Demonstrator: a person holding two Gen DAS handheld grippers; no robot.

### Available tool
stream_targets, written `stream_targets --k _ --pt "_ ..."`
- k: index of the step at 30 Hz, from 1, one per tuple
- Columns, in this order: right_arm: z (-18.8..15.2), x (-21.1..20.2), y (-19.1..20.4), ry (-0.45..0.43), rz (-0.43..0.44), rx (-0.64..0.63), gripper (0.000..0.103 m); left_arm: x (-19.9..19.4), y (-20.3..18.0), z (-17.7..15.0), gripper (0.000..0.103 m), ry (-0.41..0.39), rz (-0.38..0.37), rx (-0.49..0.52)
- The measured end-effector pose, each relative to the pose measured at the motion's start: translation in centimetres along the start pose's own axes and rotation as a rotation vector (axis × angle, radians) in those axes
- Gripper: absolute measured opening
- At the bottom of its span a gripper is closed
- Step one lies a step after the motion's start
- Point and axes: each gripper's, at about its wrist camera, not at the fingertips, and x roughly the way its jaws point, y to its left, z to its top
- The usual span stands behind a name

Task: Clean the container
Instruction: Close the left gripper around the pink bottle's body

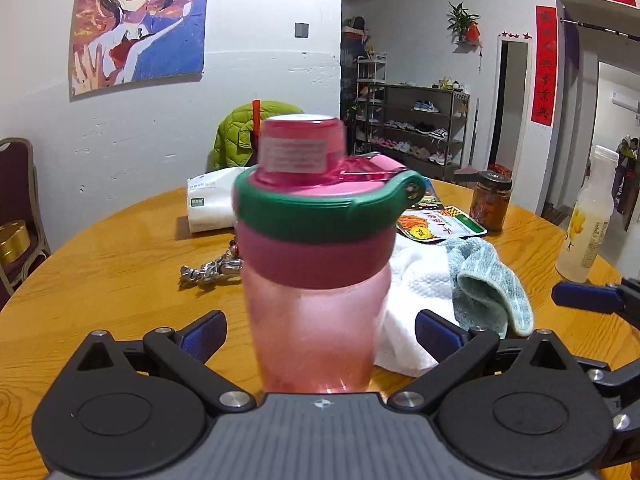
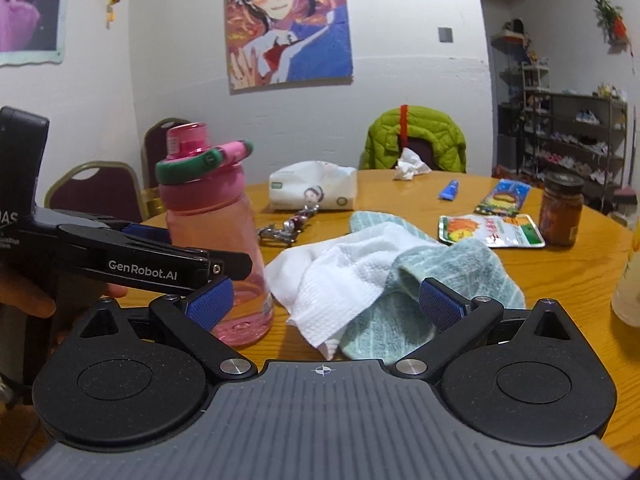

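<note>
You are bracketing the bottle [image 1: 316,304] with spread left tongs [image 1: 320,332], right tongs [image 2: 326,302] spread toward the cloth [image 2: 360,276] at twelve o'clock.

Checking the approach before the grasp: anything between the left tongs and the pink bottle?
Nothing visible. The pink bottle stands upright on the table, directly between the open left tongs, pads apart from its sides. The cloths lie to its right, outside the gap.
</note>
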Motion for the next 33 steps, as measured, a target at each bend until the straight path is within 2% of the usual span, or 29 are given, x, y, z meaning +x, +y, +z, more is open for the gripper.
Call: stream_targets --k 6,11,14,17,24,28,29,33 --pt "0.5 0.8 -1.1 0.085 0.046 0.066 0.101 0.7 0.5 0.1 0.096 0.003 -0.012 -0.022" --pt "1.8 1.8 0.5 0.225 0.024 -0.032 0.101 1.1 0.9 -0.1 0.090 0.019 -0.036 -0.006" --pt "1.5 2.1 0.7 0.208 0.024 -0.025 0.101 1.1 1.5 0.1 0.091 0.022 -0.083 -0.002" --pt "1.0 2.4 0.9 0.186 0.026 -0.015 0.101 1.1 2.0 0.5 0.091 0.016 -0.084 0.005" --pt "0.0 3.1 1.3 0.135 0.029 0.010 0.101 -0.2 1.7 -0.1 0.092 -0.044 -0.024 -0.047" --pt "-0.6 3.5 1.6 0.106 0.031 0.024 0.100 -0.4 1.6 -0.2 0.090 -0.064 -0.039 -0.048" --pt "-1.0 3.2 1.3 0.087 0.034 0.037 0.100 -0.5 1.6 -0.3 0.085 -0.069 -0.042 -0.049" --pt "-1.0 3.2 1.2 0.074 0.041 0.040 0.098 0.1 1.4 -0.4 0.081 -0.063 -0.051 -0.042"
